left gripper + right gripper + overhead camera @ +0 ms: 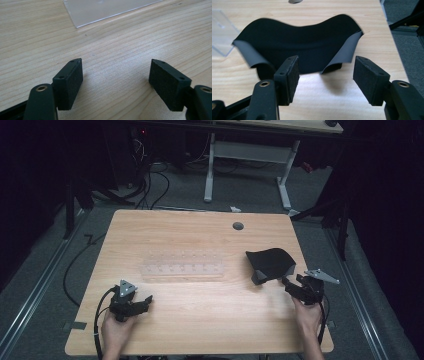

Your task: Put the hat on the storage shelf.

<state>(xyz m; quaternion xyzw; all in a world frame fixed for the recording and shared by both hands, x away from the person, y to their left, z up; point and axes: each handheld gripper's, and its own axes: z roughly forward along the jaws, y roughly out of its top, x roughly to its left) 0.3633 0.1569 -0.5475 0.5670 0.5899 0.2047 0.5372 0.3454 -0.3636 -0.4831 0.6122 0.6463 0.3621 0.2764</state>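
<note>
From the high view, the black cloth is lying humped and partly folded on the right side of the tabletop, just right of the clear plastic tray. The right tool is sitting just near of the cloth's near right corner, pointing toward it, with the hand behind it at the near edge. The left tool is resting low on the near left of the tabletop, aimed right and far, well apart from the cloth.

In the left gripper view, the left tool is standing released, jaws wide with bare wood between them and the tray's corner farther off.

In the right gripper view, the right tool is also standing released, nothing between its jaws. The cloth is lying just beyond the pads, its grey underside curling up at both near corners.

To take the cloth well, the right tool should probably be going for the raised near right corner, sliding one jaw under the lifted edge and clenching on a single layer, keeping low so the cloth is not pushed away.
</note>
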